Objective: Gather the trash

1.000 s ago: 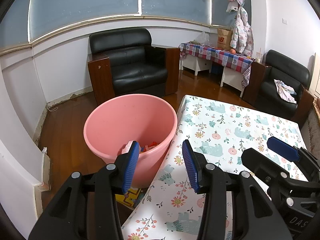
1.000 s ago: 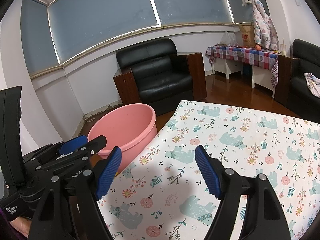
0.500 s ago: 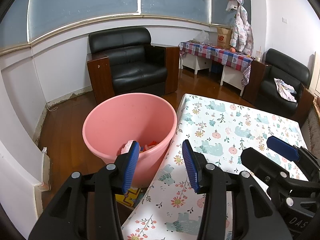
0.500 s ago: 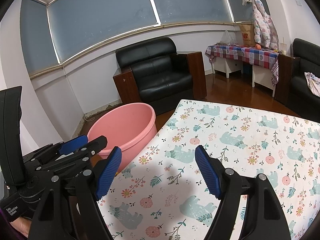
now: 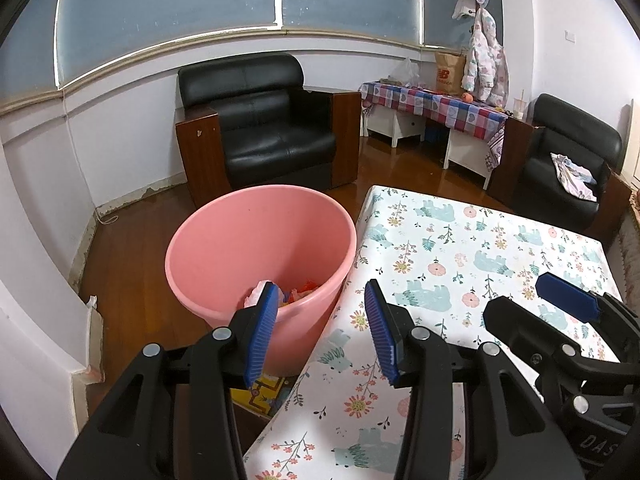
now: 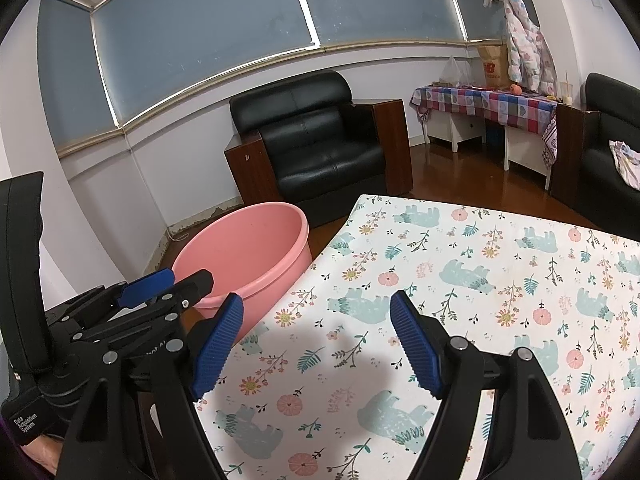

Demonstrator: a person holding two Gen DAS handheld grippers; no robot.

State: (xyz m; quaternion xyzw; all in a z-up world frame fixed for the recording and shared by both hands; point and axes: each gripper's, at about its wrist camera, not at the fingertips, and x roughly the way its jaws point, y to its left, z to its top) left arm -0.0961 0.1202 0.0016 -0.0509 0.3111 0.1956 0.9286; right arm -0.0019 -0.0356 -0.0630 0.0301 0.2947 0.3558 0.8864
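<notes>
A pink plastic bin (image 5: 260, 248) stands on the floor against the table's left edge, with crumpled pink, white and orange trash (image 5: 296, 290) at its bottom. My left gripper (image 5: 320, 320) is open and empty, hovering over the table's left corner beside the bin. My right gripper (image 6: 316, 344) is open too, with nothing between its blue pads, above the floral tablecloth (image 6: 460, 300). The bin (image 6: 248, 256) lies to its left, and the left gripper (image 6: 144, 292) shows at the lower left. I see no trash on the cloth.
A black armchair (image 5: 260, 128) stands behind the bin. A second armchair (image 5: 568, 168) with a cloth on it and a side table with a checked cover (image 5: 432, 104) stand at the back right. Yellow printed packaging (image 5: 260, 396) lies on the floor beneath the table corner.
</notes>
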